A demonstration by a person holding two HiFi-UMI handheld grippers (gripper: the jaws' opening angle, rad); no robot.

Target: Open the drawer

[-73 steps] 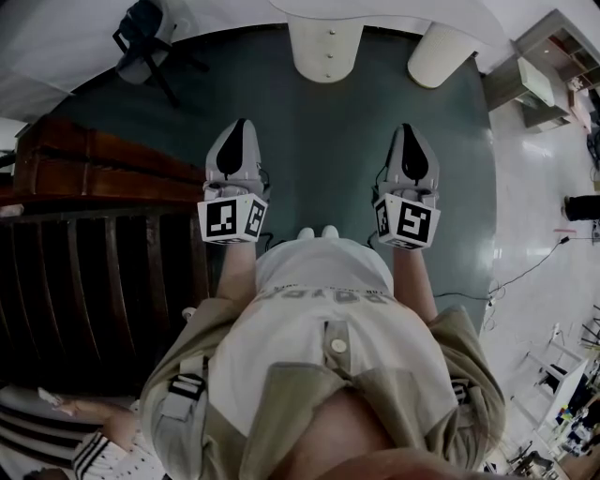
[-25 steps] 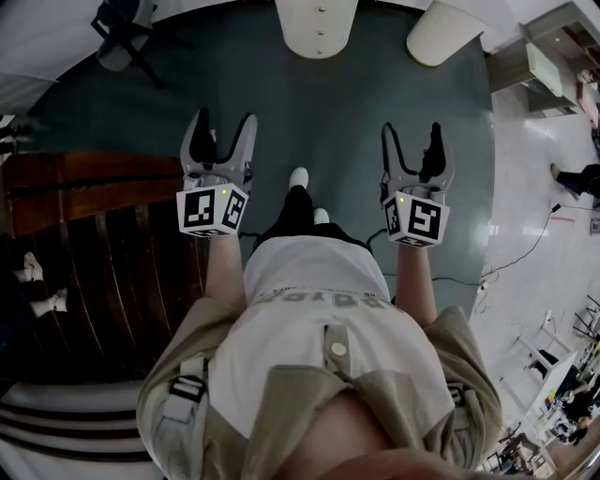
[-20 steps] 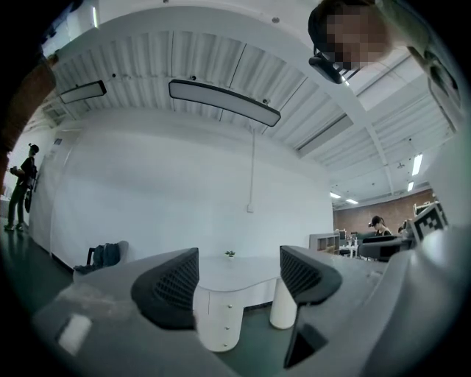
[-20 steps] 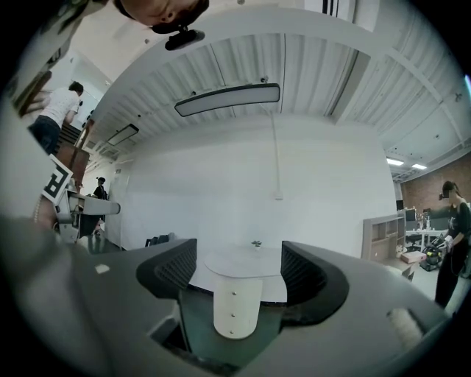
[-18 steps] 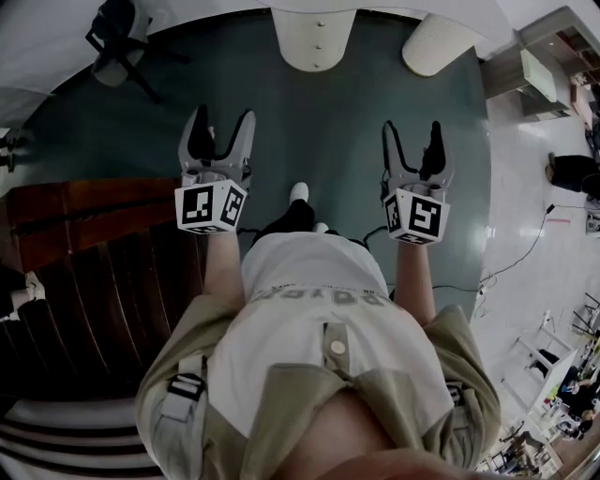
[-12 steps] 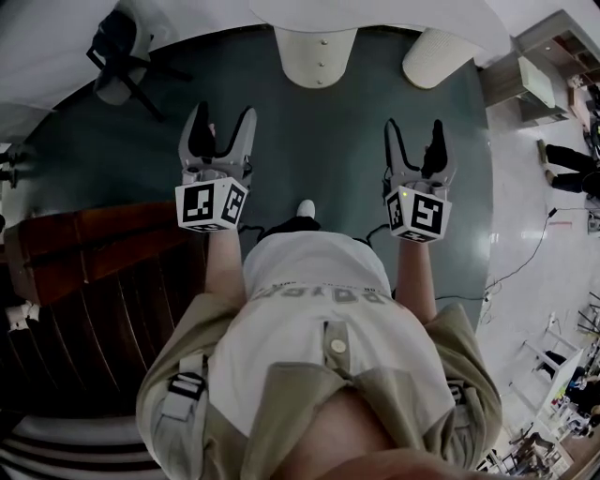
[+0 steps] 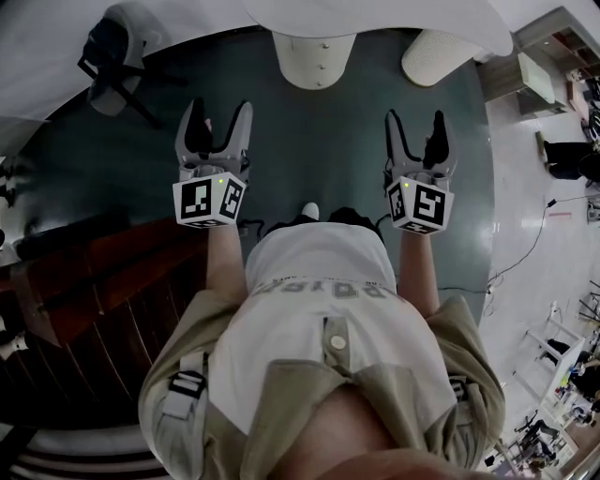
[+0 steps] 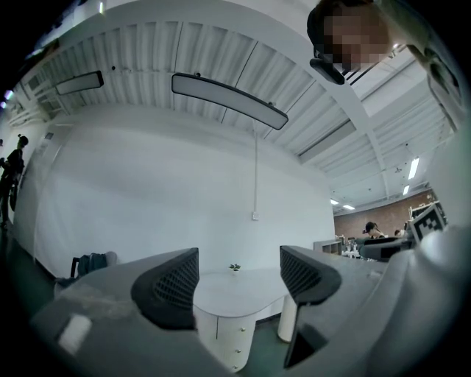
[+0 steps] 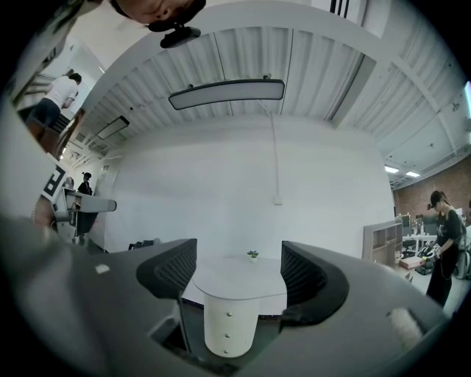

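Well ahead of the left gripper (image 7: 214, 108) and right gripper (image 7: 418, 117), roughly between them, the white drawer unit (image 7: 314, 58) under the table (image 7: 394, 17) looks shut and untouched, and both tongs hang spread wide, empty, so the whole pull is yet to do.

Office chair (image 7: 111, 49), teal carpet (image 7: 323, 150) (dark wood (image 7: 103, 281) leftward)

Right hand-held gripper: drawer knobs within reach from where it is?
Probably not yet. The right hand-held gripper, jaws apart and empty, sits well short of the drawer unit. Only bare floor lies between, so nothing blocks a step closer.
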